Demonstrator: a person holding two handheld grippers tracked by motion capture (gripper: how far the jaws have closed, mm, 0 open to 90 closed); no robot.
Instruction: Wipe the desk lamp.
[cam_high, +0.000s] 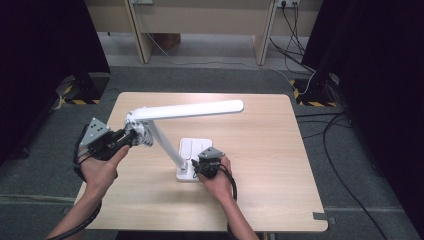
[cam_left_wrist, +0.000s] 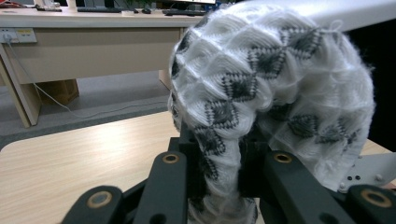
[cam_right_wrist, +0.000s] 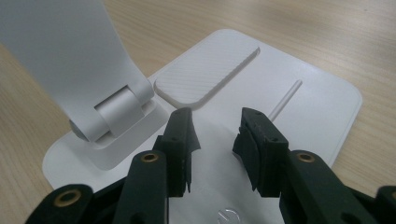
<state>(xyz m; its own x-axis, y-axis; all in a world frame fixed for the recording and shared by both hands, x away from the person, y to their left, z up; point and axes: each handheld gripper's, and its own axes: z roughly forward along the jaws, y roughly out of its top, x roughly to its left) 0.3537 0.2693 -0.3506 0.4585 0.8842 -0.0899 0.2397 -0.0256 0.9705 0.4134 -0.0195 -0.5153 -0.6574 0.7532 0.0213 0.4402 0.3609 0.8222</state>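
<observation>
The step in hand looks like working a knitted hat (cam_left_wrist: 266, 93) at the elbow of a white desk lamp (cam_high: 185, 111), either pulling it off or settling it on; which of the two cannot be told. The lamp stands near the middle of the counter (cam_high: 260, 165), its head reaching level toward the right and its stem slanting down to a flat base (cam_right_wrist: 299, 112). The hat, white with grey diamonds, drapes over the joint where stem and head meet, on the left side of the lamp. The left gripper (cam_high: 131, 138) is clenched on a fold of the hat's lower edge, the knit bunched between its jaws in the left gripper view. The right gripper (cam_right_wrist: 215, 140) sits low over the base beside the stem's hinge (cam_right_wrist: 119, 112), jaws parted with nothing between them; it seems to press down to steady the lamp, though contact is not clear. The next move calls for a slow pull or tug on the hat along the joint while the base stays pinned, since the top-heavy lamp could tip or swivel
</observation>
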